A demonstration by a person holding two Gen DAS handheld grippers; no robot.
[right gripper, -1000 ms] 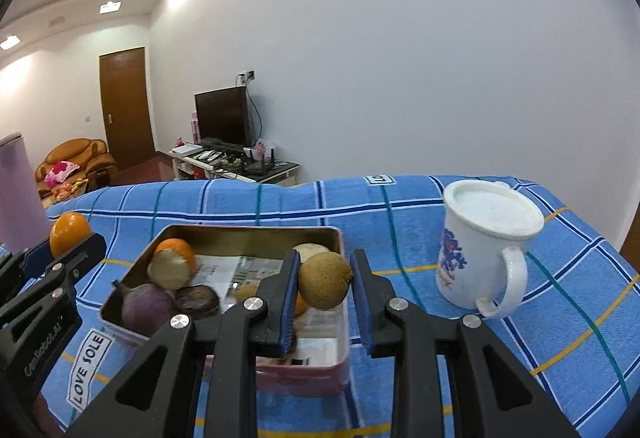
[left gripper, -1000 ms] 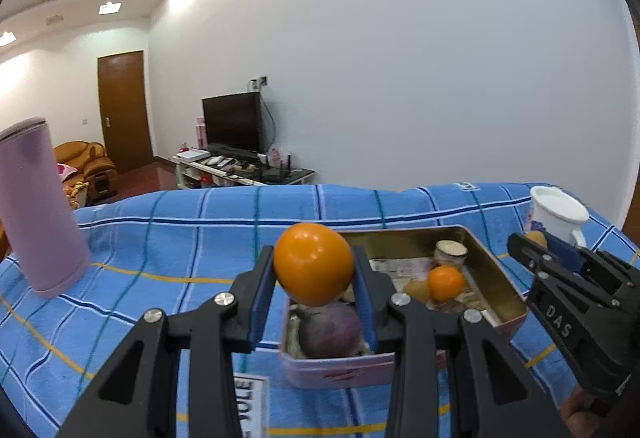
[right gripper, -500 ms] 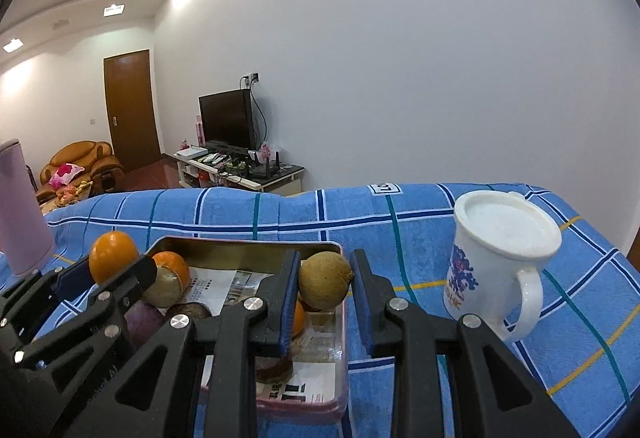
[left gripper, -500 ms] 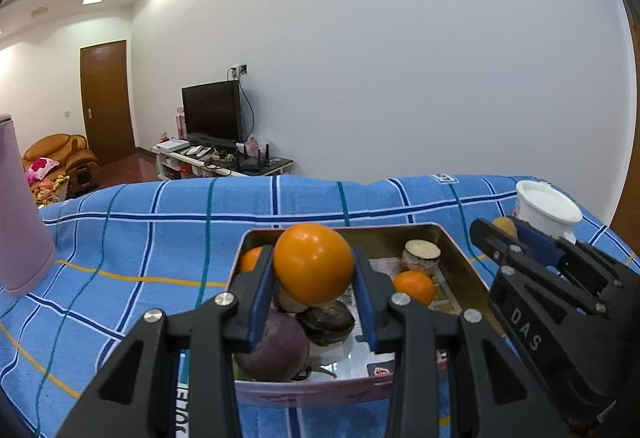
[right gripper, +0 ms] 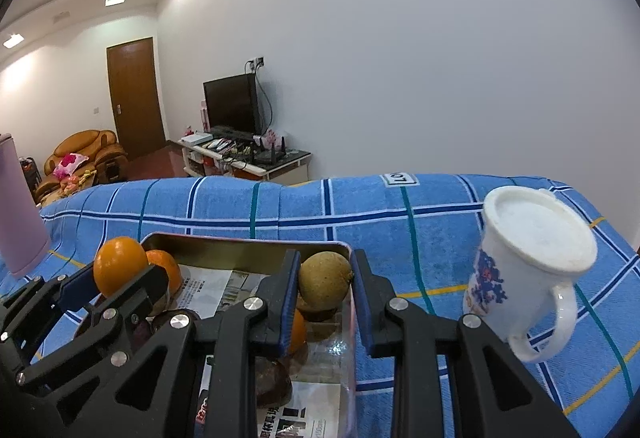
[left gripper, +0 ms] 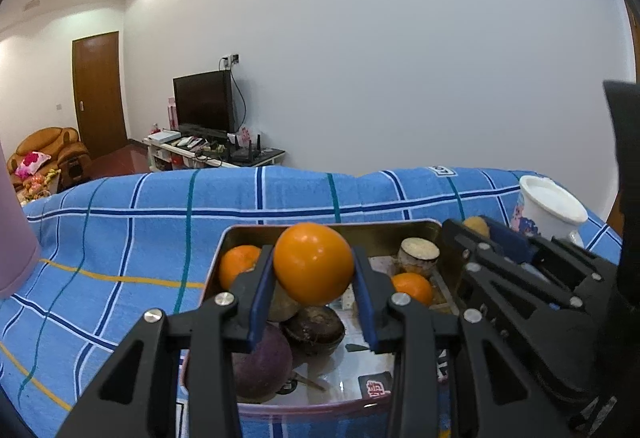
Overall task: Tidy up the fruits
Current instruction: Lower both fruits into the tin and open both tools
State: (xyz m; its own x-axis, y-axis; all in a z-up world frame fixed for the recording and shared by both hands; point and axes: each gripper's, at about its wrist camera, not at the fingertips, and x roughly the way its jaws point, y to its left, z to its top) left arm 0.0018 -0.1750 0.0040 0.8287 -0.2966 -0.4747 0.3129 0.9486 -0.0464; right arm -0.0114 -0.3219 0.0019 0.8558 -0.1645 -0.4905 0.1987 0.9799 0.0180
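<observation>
My left gripper (left gripper: 314,270) is shut on a large orange (left gripper: 313,263), held above the pink-walled metal tin (left gripper: 352,230). My right gripper (right gripper: 325,282) is shut on a brownish-yellow round fruit (right gripper: 325,281) over the tin's right side (right gripper: 240,243). Inside the tin lie two small oranges (left gripper: 239,264), a purple fruit (left gripper: 262,366), a dark brown one (left gripper: 314,328) and a cut pale piece (left gripper: 418,256), on printed paper. Each gripper shows at the edge of the other's view, the left one (right gripper: 80,288) with its orange (right gripper: 120,265), the right one (left gripper: 486,230) with its fruit (left gripper: 476,227).
A blue checked cloth (left gripper: 160,206) covers the table. A white lidded mug (right gripper: 532,266) stands right of the tin. A tall pink bottle (right gripper: 18,214) stands at the far left. Beyond are a TV stand, a door and a sofa.
Both grippers have come closer together over the tin, each keeping its fruit. In the left view the tin now lies straight below the orange; the pink bottle has slid to the left edge.
</observation>
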